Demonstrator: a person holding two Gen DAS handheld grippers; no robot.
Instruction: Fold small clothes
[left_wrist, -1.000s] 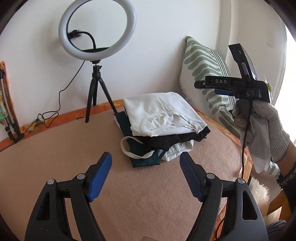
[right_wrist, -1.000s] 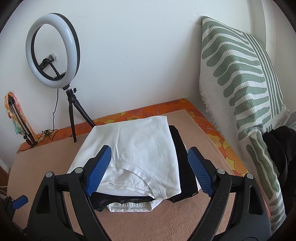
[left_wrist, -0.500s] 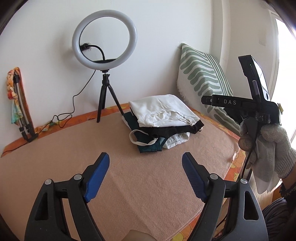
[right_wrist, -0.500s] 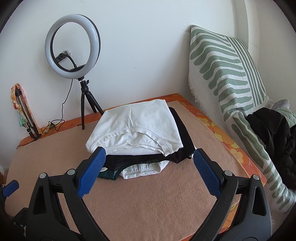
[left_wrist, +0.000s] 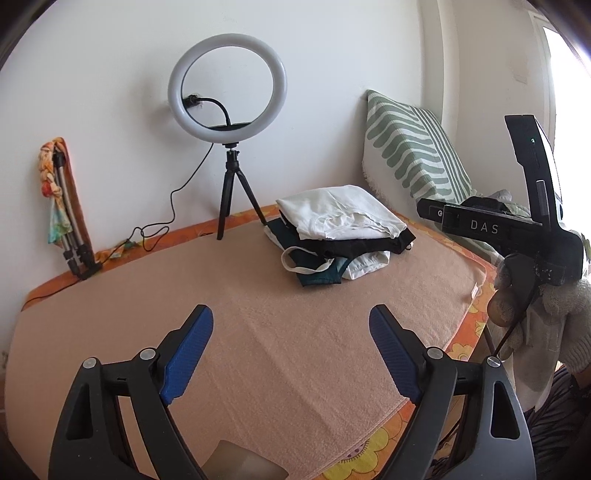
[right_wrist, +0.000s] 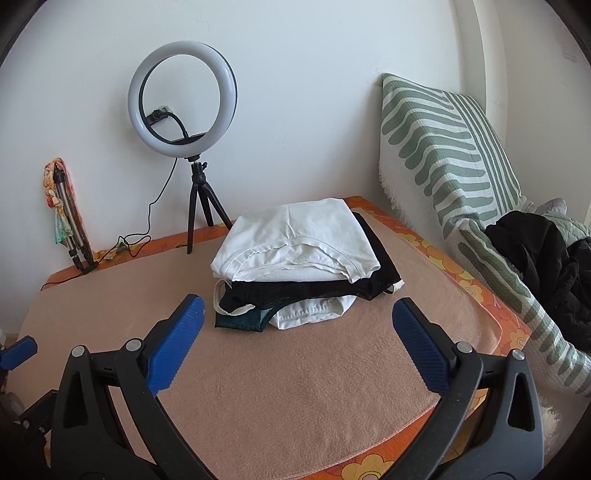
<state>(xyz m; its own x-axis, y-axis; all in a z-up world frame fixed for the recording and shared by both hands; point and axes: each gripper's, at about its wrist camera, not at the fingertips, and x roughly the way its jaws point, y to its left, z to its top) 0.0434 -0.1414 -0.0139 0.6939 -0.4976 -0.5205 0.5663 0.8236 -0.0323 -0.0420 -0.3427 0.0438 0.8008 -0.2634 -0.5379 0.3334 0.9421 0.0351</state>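
Observation:
A stack of folded small clothes (right_wrist: 295, 251) lies on the peach blanket (right_wrist: 295, 387): a white top piece, a black one, a white one and a dark green one under it. It also shows in the left wrist view (left_wrist: 340, 232). My right gripper (right_wrist: 295, 332) is open and empty, hovering in front of the stack. My left gripper (left_wrist: 291, 343) is open and empty, farther back over the blanket (left_wrist: 258, 332). The right gripper's body (left_wrist: 517, 229) shows at the right in a gloved hand.
A ring light on a tripod (right_wrist: 183, 103) stands at the back by the wall. A folded tripod (right_wrist: 70, 229) leans at the back left. A green-striped pillow (right_wrist: 443, 147) and a black garment pile (right_wrist: 543, 258) are at the right.
Both grippers have pulled back from the stack, which now looks smaller and farther away. Both stayed open and empty.

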